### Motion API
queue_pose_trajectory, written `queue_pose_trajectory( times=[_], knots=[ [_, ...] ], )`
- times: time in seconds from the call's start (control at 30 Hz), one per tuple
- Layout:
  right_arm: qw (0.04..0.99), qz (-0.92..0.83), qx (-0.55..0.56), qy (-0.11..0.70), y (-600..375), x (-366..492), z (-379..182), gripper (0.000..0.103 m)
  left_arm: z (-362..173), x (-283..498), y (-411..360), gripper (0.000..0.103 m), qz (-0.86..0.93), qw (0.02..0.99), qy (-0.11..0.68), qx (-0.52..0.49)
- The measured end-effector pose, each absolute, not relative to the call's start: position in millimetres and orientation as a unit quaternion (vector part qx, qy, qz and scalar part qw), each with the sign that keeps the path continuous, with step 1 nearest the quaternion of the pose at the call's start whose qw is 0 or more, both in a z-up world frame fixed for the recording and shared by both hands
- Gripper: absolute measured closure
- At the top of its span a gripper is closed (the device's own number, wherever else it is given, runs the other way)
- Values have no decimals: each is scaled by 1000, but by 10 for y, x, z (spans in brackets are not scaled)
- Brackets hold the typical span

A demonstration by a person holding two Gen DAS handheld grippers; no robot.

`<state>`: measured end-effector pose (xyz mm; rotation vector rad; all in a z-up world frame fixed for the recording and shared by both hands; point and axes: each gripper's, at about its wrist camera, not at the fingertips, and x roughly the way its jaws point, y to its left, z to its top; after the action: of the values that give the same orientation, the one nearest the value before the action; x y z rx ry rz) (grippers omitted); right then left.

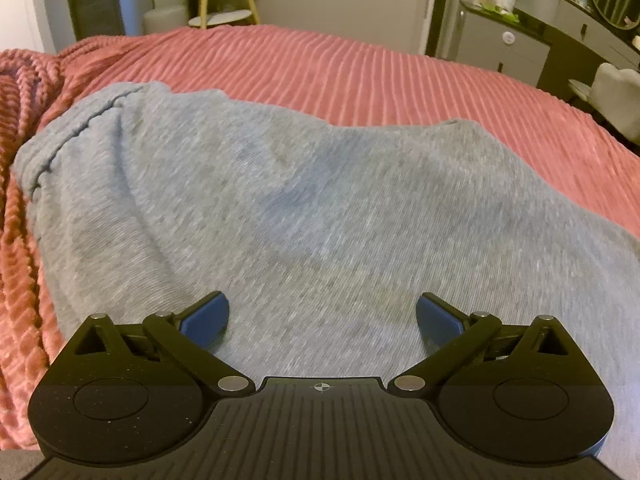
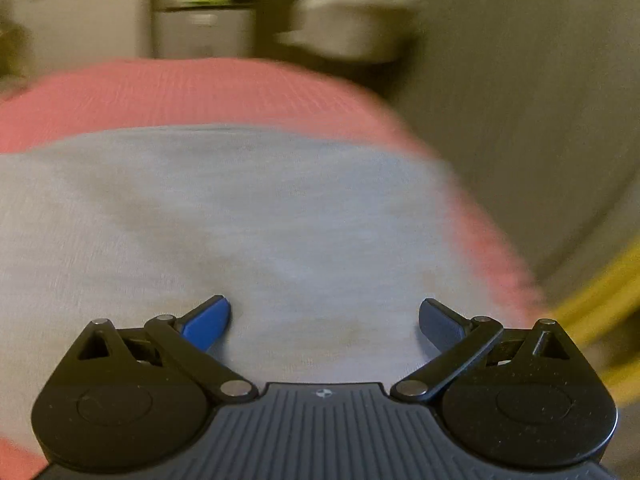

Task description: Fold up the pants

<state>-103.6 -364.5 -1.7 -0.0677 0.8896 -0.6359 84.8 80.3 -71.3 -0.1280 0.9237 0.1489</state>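
Left gripper [image 1: 322, 314] and right gripper [image 2: 324, 316] jaws wide, empty, over grey sweatpants [image 1: 280, 208] on pink ribbed blanket [image 1: 360, 76].

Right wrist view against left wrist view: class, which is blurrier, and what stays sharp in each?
Right wrist view: heavy motion smear over the pants and room, only the right gripper crisp. Left wrist view: sharper, pants slightly soft, blanket ribs readable.

A ribbed pink bedspread [image 1: 360, 76] lies before a grey dresser [image 1: 508, 48] and, seemingly, a yellow-legged stool [image 1: 224, 4].
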Motion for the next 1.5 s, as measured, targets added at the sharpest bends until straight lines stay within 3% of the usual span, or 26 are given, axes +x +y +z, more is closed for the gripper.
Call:
queue_pose_trajectory(
  times=[0.07,0.13,0.23,0.33,0.43,0.7,0.77,0.83,1.17,1.27,1.4,1.5],
  knots=[
    [789,-425,-68,438,-3817,-1106,-2,3,-704,851,802,0,71,890,445,-64],
    [791,-453,-18,412,-3943,-1373,121,3,-714,872,801,0,73,890,446,-63],
    [844,-397,173,315,-4030,-1957,318,3,-723,874,773,0,76,890,446,-51],
    [832,-348,365,232,-4105,-2415,248,3,-726,845,756,0,75,891,445,-48],
    [804,-296,482,186,-4191,-2546,65,3,-717,842,782,0,72,890,446,-53],
    [777,-274,540,172,-4264,-2372,-146,11,-707,812,764,0,71,890,447,-53],
    [769,-284,545,173,-4280,-2384,-207,22,-707,809,756,0,72,890,446,-52],
    [757,-289,560,172,-4328,-2399,-292,41,-708,807,754,0,71,890,447,-52],
    [730,-294,603,130,-4569,-2346,-487,51,-713,808,726,0,73,891,446,-46],
    [718,-291,621,122,-4652,-2268,-570,60,-718,807,706,0,74,891,446,-42],
    [713,-282,632,113,-4706,-2158,-651,89,-721,818,688,0,76,891,446,-37],
    [722,-260,634,95,-4708,-2154,-669,88,-726,822,683,0,76,891,445,-37]
  ],
)
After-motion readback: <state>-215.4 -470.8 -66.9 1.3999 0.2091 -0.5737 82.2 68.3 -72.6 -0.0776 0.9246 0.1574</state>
